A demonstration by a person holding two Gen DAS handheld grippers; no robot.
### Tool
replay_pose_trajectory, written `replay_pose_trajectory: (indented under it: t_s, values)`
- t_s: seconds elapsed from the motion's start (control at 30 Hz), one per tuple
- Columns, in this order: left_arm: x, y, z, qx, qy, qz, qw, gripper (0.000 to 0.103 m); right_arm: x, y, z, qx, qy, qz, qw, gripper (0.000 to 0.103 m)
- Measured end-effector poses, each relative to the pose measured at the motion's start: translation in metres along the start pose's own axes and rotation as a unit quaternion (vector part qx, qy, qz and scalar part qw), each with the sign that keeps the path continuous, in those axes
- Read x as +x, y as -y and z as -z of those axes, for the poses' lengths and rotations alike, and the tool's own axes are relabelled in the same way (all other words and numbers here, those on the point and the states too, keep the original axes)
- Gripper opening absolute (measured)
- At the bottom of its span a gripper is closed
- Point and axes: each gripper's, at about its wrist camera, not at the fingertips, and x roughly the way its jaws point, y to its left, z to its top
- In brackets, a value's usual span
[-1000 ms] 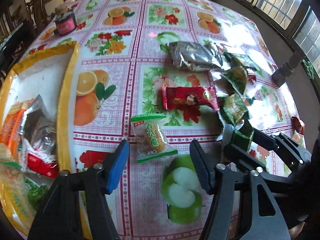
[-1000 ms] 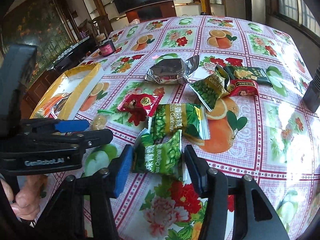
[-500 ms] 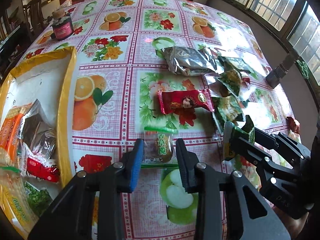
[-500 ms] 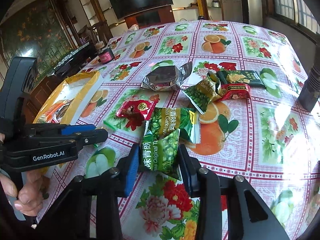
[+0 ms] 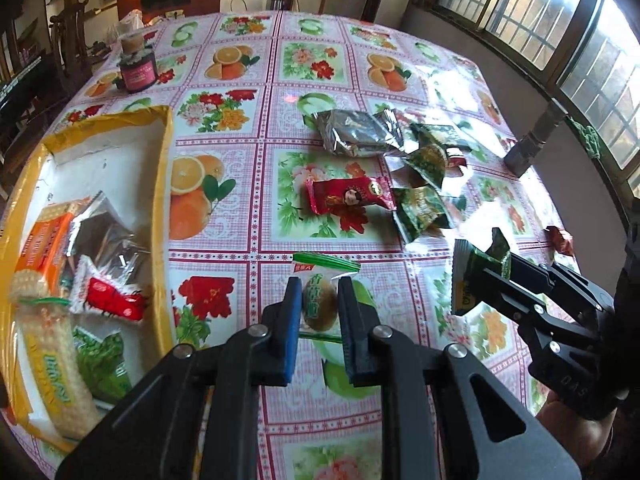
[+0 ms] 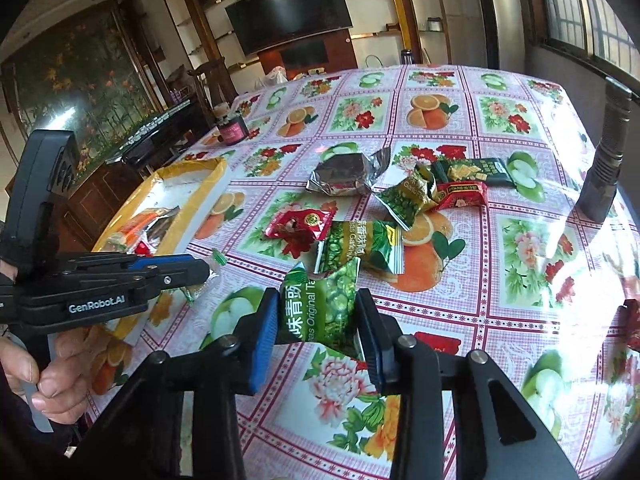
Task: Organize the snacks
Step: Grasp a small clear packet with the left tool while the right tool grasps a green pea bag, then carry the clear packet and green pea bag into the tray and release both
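Snacks are spread on a glossy plastic tablecloth [image 5: 256, 168] printed with oranges, flowers and green apples in a pink checked grid.

Left gripper [image 5: 318, 312]: its jaws have just been closing and are now narrow, clamped on a small clear-wrapped cake [image 5: 318, 306] with a green crimped top edge; the round, brownish piece sits between the blue pad and the black pad. In the right wrist view the wrapper appears clear of the cloth.

Right gripper [image 6: 318, 318]: the jaws have narrowed and now stand steady, pinched on a crinkled green pea packet [image 6: 320, 310] with white lettering, which is buckled inward between the pads.

On the cloth: a shiny silver foil pouch [image 5: 354, 138], a red wrapped sweet [image 5: 348, 196] with a gold seal, and further green packets [image 5: 422, 210] just beside it.

Left wrist view only: the inside of the yellow-rimmed white tray [image 5: 162, 200] is seen, holding an orange packet [image 5: 46, 240], a dark foil pouch, a small red packet [image 5: 114, 304], a long pale wafer pack [image 5: 50, 344] and a green packet.

Right wrist view only: a hand [image 6: 44, 376] is seen on the left gripper's grip, and a dark ribbed cylinder [image 6: 606, 156] stands upright near the far right edge.

A dark jar [image 5: 136, 68] with a pink label stands well apart from the snacks.
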Motion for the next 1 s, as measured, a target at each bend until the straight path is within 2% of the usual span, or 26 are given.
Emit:
replay_pose_trajectory:
  t_s: [0.37, 0.63, 1.0]
  values:
    - [-0.044, -0.018, 0.008, -0.012, 0.041, -0.023, 0.9988, 0.019, -0.007, -0.032, -0.008, -0.023, 0.015, -0.029, 0.999, 0.038]
    - [-0.062, -0.053, 0.018, -0.043, 0.051, -0.051, 0.9965, 0.02, 0.004, -0.063, -0.016, -0.048, 0.012, -0.052, 0.997, 0.038]
    - [-0.073, -0.072, 0.024, -0.056, 0.058, -0.058, 0.995, 0.02, 0.009, -0.088, -0.021, -0.065, 0.01, -0.066, 0.996, 0.038]
